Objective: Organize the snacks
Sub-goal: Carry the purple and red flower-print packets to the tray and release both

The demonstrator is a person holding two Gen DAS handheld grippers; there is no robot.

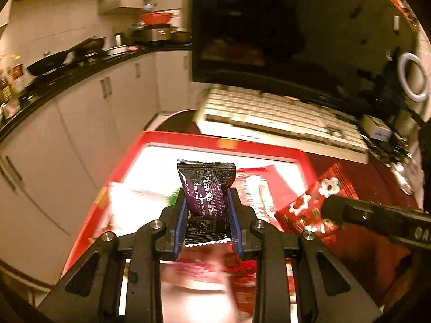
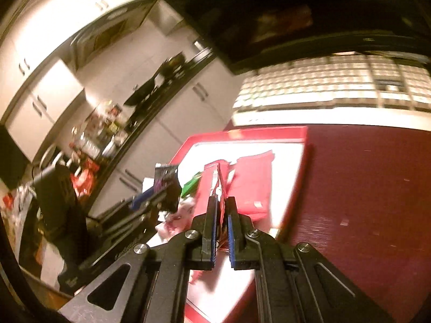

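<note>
My left gripper [image 1: 207, 202] is shut on a black and purple snack packet [image 1: 206, 188] and holds it above a red-rimmed white tray [image 1: 215, 136]. My right gripper [image 2: 221, 204] is shut on the edge of a red snack packet [image 2: 221, 185] with white flowers, which also shows in the left wrist view [image 1: 309, 204] at the right. Both hang over the tray [image 2: 242, 132], which holds several red packets [image 2: 253, 180]. The left gripper and its purple packet [image 2: 165, 177] show at the left of the right wrist view.
A white keyboard [image 1: 282, 118] lies behind the tray under a dark monitor [image 1: 296, 27]. The table [image 2: 363, 188] is dark red. Kitchen cabinets [image 1: 80, 123] and a black counter with pans [image 1: 67, 56] run along the left. Small clutter [image 1: 398, 167] sits at far right.
</note>
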